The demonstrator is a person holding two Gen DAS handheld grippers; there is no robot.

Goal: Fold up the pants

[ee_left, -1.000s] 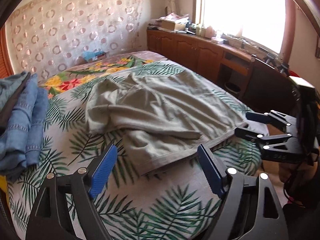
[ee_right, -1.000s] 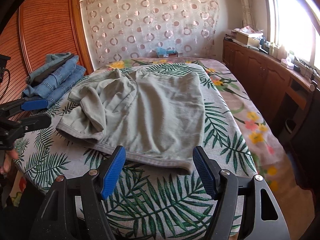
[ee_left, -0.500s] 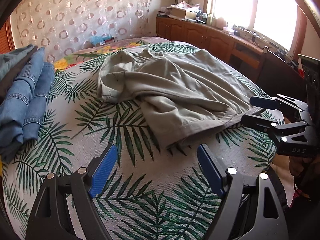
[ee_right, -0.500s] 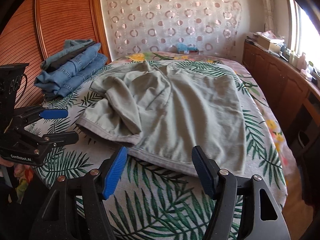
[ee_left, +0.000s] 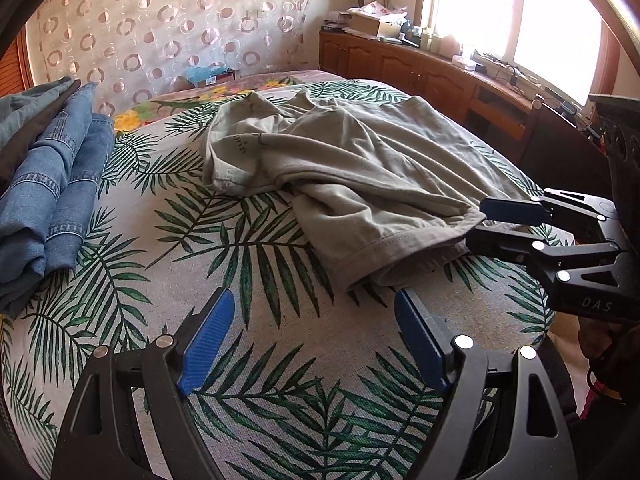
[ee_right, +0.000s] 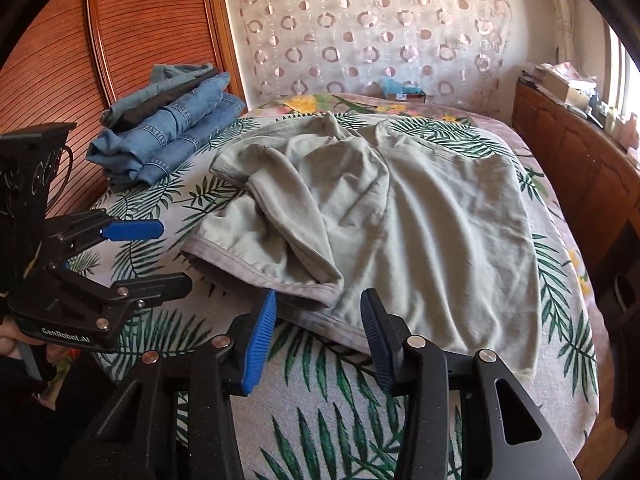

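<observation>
The right gripper (ee_right: pixel 318 328) sits open at the near hem of the grey-green pants (ee_right: pixel 400 220), which lie rumpled on the bed (ee_right: pixel 348 408), legs running away toward the far wall. The left gripper (ee_left: pixel 314 336), also open, hangs farther back, so the right is nearer.

Folded jeans (ee_right: pixel 168 132) lie stacked on the palm-print bedspread (ee_left: pixel 256 360) — near the wooden wardrobe (ee_right: pixel 132 28).
</observation>
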